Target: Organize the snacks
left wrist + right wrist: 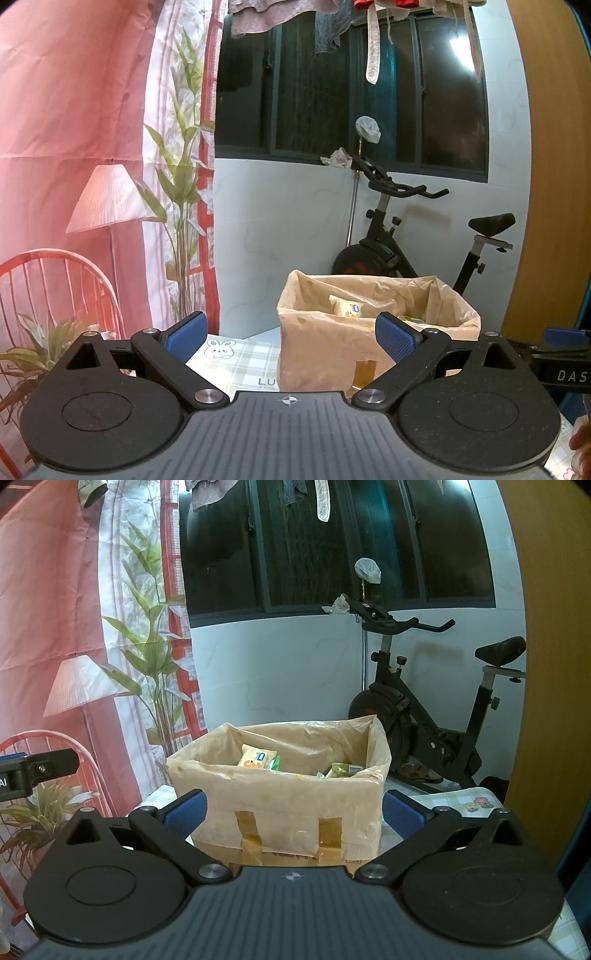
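Now, in your left wrist view, your left gripper (290, 341) jaws are wide apart and hold nothing; the box (325, 350) with snacks sits right of middle. In your right wrist view, your right gripper (293, 814), empty too, faces the box dead center, so it is nearer.

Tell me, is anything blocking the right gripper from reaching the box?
Nothing visible does. The right gripper is open and empty, the lined box sits straight ahead, and its top is open, with snack packets inside.
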Demonstrator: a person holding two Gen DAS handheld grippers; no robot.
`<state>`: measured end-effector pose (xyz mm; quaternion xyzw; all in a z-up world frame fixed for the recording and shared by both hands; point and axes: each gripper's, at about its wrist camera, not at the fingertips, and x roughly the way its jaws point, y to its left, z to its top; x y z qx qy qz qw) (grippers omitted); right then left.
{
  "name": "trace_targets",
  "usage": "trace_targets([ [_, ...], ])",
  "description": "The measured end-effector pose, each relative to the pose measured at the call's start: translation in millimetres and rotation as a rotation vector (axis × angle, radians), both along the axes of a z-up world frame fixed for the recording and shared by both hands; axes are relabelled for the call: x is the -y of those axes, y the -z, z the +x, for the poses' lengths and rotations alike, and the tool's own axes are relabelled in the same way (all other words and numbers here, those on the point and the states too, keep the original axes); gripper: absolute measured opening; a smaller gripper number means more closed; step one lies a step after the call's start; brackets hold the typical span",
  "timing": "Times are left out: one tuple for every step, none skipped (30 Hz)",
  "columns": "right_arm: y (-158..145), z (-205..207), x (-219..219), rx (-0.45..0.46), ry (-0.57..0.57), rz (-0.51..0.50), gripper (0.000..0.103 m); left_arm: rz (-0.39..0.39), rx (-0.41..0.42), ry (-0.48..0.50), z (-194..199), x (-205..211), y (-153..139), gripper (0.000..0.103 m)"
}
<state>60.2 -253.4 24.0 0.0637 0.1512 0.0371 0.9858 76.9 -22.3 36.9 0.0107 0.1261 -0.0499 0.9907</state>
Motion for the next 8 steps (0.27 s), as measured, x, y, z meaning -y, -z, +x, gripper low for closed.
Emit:
trace_targets([
  [0.1,0.0,0.0,0.000,0.000,0.000,0.103,-0.001,-0.002,0.001,0.1,0.2,0.4,0.099],
  [0.2,0.0,-0.1,-0.001,0.000,0.001,0.103,-0.003,-0.004,0.002,0.0,0.6,0.8,0.099],
  [0.5,-0.1,-0.4,-0.001,0.000,0.001,0.103,-0.003,-0.005,0.003,-0.2,1.0,1.2,0.099],
  [0.8,-0.3,-0.7,-0.002,0.000,0.001,0.103,-0.003,-0.006,0.004,0.5,0.8,1.3,0.099],
  [0.9,-0.6,-0.6,-0.002,0.000,0.001,0.103,-0.003,-0.006,0.004,0.5,1.2,1.5,0.099],
  [1.0,-0.5,-0.7,-0.002,0.000,0.002,0.103,-0.004,-0.008,0.006,0.5,1.7,1.7,0.099],
  [1.2,-0.8,-1.0,-0.003,0.000,0.002,0.103,-0.006,-0.009,0.007,0.5,1.7,2.5,0.099],
  [1.6,-1.0,-1.4,-0.004,0.000,0.002,0.103,-0.007,-0.011,0.012,1.0,1.8,2.6,0.099],
])
